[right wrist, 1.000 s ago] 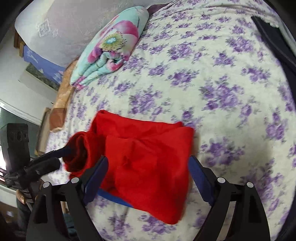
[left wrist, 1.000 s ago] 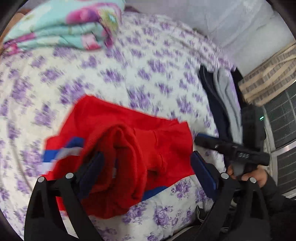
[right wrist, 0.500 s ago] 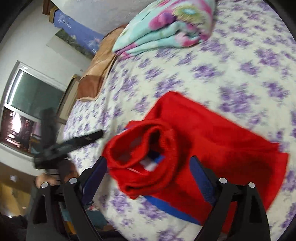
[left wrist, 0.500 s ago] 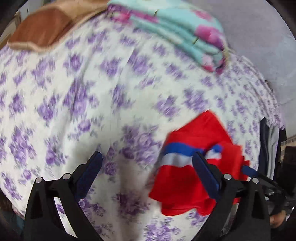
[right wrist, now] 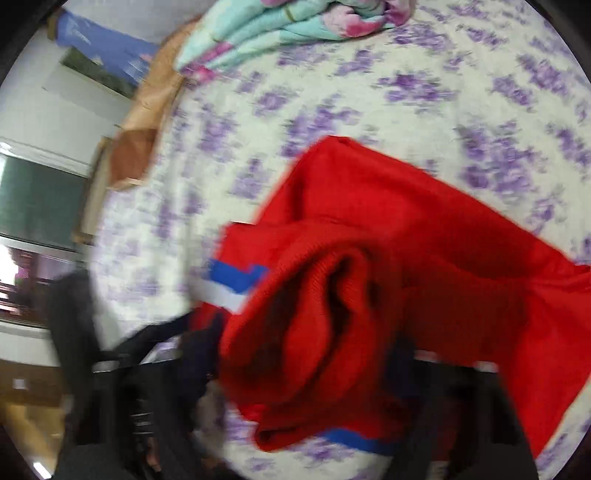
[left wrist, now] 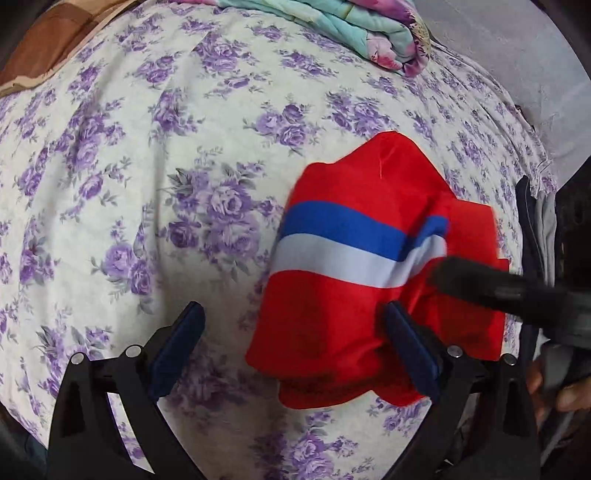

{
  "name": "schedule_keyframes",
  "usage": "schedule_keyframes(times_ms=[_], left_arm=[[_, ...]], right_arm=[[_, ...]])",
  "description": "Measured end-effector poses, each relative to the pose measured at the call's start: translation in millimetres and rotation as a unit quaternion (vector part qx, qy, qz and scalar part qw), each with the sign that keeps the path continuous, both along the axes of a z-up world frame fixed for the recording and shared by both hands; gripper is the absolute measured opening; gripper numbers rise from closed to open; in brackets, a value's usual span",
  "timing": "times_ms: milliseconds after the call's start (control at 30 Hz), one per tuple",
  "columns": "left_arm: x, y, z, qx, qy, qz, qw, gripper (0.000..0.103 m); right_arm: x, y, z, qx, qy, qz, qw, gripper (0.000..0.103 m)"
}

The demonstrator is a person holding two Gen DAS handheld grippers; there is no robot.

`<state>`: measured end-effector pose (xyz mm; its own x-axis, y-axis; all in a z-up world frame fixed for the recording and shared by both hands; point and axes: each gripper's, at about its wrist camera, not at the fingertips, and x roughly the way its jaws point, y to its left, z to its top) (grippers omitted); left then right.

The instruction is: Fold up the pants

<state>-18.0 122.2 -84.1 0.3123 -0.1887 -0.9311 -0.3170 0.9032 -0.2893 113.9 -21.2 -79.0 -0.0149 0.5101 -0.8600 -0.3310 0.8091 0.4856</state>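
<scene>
The red pants [left wrist: 354, 280] with a blue and white stripe lie folded in a bundle on the flowered bedsheet [left wrist: 147, 184]. My left gripper [left wrist: 295, 347] is open; its right finger [left wrist: 410, 350] touches the bundle's near edge, its left finger is over bare sheet. The right gripper's dark body [left wrist: 517, 291] crosses the bundle's right side. In the blurred right wrist view the pants [right wrist: 388, 288] fill the middle with the ribbed waistband bunched over my right gripper [right wrist: 295, 354]; its fingers are mostly hidden by cloth.
A folded teal floral quilt [left wrist: 351, 26] lies at the far end of the bed, also in the right wrist view [right wrist: 288, 29]. A brown pillow [left wrist: 55, 48] is at the far left. Dark and grey clothes [left wrist: 535, 229] hang at the bed's right edge.
The left gripper has let go of the pants and swung left, then come back toward the bundle. The right gripper has moved in close, so the waistband now covers its fingers.
</scene>
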Motion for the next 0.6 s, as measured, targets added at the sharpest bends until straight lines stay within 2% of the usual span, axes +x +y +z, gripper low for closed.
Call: schedule_keyframes(times_ms=[67,133,200,267,333,433,500,567,600], left_arm=[[-1.1,3.1,2.3,-0.02,0.002,-0.004,0.9998,0.095],[-4.3,8.6,13.0,-0.031,-0.01,-0.01,0.9994,0.095],[-8.5,18.8,35.3,-0.021,-0.04,-0.008,0.9989,0.095],[-13.8,36.8,56.1,-0.005,-0.072,0.017,0.9973,0.095],[-12.9,50.3,64.9,0.011,-0.071,0.039,0.9966,0.095],[-7.4,50.0,64.2,0.017,-0.066,0.042,0.9968,0.095],[-2.9,38.8,58.0,0.013,-0.058,0.026,0.9979,0.095],[4.1,18.3,47.8,0.009,-0.048,0.002,0.9988,0.095],[8.3,9.0,43.0,0.009,-0.042,-0.011,0.999,0.095]], right_arm=[[2.3,-6.5,0.0,0.009,0.004,0.001,1.0,0.039],[2.2,-15.3,8.9,0.027,-0.001,0.004,1.0,0.033],[-1.4,-28.3,32.1,0.065,-0.026,0.009,0.997,0.031],[-11.2,-43.6,64.2,0.104,-0.065,0.03,0.992,0.029],[-19.9,-67.5,94.6,0.139,-0.097,0.038,0.985,0.029],[-22.9,-110.8,114.4,0.167,-0.114,0.023,0.979,0.029],[-20.7,-149.2,109.0,0.162,-0.106,0.0,0.981,0.029],[-16.9,-178.1,84.2,0.135,-0.082,-0.029,0.987,0.03],[-14.8,-189.6,67.8,0.114,-0.076,-0.044,0.99,0.034]])
